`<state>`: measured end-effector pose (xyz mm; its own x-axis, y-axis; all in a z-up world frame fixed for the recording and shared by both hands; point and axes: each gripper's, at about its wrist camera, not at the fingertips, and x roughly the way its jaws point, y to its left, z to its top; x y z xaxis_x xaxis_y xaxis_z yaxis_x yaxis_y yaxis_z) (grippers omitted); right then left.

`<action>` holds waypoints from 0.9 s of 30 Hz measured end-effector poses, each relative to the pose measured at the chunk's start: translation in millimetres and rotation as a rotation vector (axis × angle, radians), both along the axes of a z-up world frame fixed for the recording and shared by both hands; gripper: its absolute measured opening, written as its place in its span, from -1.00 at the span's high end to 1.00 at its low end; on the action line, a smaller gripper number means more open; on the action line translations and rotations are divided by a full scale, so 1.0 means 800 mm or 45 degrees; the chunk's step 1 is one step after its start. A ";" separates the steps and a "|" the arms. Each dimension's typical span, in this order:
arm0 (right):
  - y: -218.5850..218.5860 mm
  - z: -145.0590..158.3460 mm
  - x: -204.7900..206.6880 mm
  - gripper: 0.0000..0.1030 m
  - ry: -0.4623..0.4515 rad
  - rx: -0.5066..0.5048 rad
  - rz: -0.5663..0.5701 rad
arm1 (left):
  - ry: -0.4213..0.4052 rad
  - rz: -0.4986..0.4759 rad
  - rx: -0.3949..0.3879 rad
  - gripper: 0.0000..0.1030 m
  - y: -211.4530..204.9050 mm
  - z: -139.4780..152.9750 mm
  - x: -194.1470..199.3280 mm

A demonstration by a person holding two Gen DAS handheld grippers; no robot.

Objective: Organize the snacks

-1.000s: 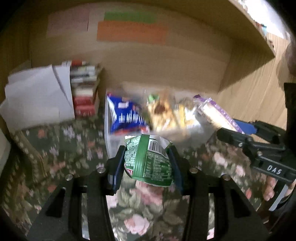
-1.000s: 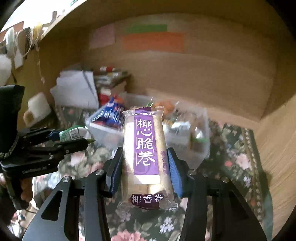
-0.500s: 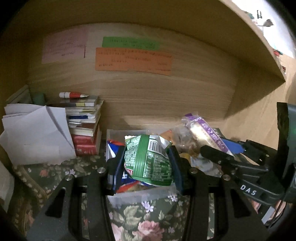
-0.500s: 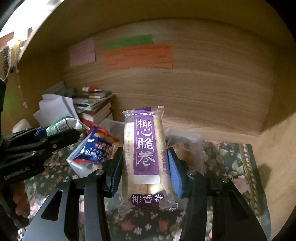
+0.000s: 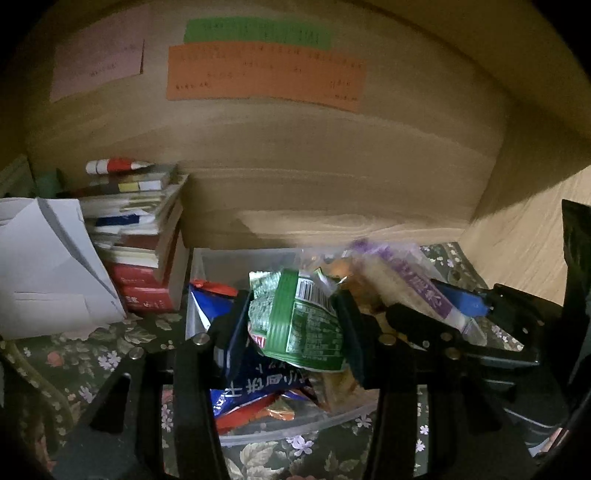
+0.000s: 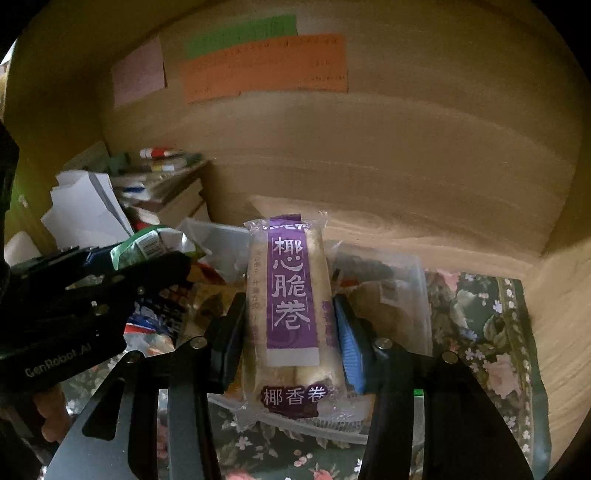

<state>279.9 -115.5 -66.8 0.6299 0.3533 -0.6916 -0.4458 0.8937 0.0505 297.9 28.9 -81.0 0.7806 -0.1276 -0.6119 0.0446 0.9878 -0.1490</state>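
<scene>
L gripper is nearest in its own view, jaws pinching a crinkled green snack bag from both sides, barcode facing up; it hangs over the clear plastic bin. R gripper clamps a long purple-label wafer roll pack (clear wrap, white Chinese lettering), pack upright between the blue pads and sticking well past the fingertips, also above the bin. Each gripper shows in the other's view: the R one at the right edge of the left cam w/ the purple pack angled up-left, the L one at the left edge of the right cam w/ the green bag.

Under them, inside the bin: a blue snack bag w/ white characters, an orange-red wrapper and other packs, too jumbled to sort out. Bin sits on a dark floral cloth.

Further back, left of the bin: loose white paper, then a stack of books against the wood back wall. On that wall, up high: pink note, green strip, orange strip (writing not legible).
</scene>
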 end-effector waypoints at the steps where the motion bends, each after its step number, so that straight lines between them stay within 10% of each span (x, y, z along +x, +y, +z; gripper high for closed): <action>1: 0.000 -0.002 0.002 0.17 0.010 -0.003 0.002 | 0.007 0.004 -0.003 0.09 0.001 -0.002 0.002; 12: -0.020 0.028 -0.019 -0.03 -0.046 0.043 0.001 | -0.064 0.015 -0.043 -0.13 0.010 0.018 -0.027; 27: -0.049 0.150 -0.153 -0.07 -0.413 0.157 -0.015 | -0.449 0.032 0.004 -0.20 -0.001 0.126 -0.177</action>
<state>157.4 -155.0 53.2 0.8147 0.4129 -0.4072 -0.4458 0.8950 0.0156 156.6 28.2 19.6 0.9469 -0.1038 -0.3043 0.0682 0.9897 -0.1255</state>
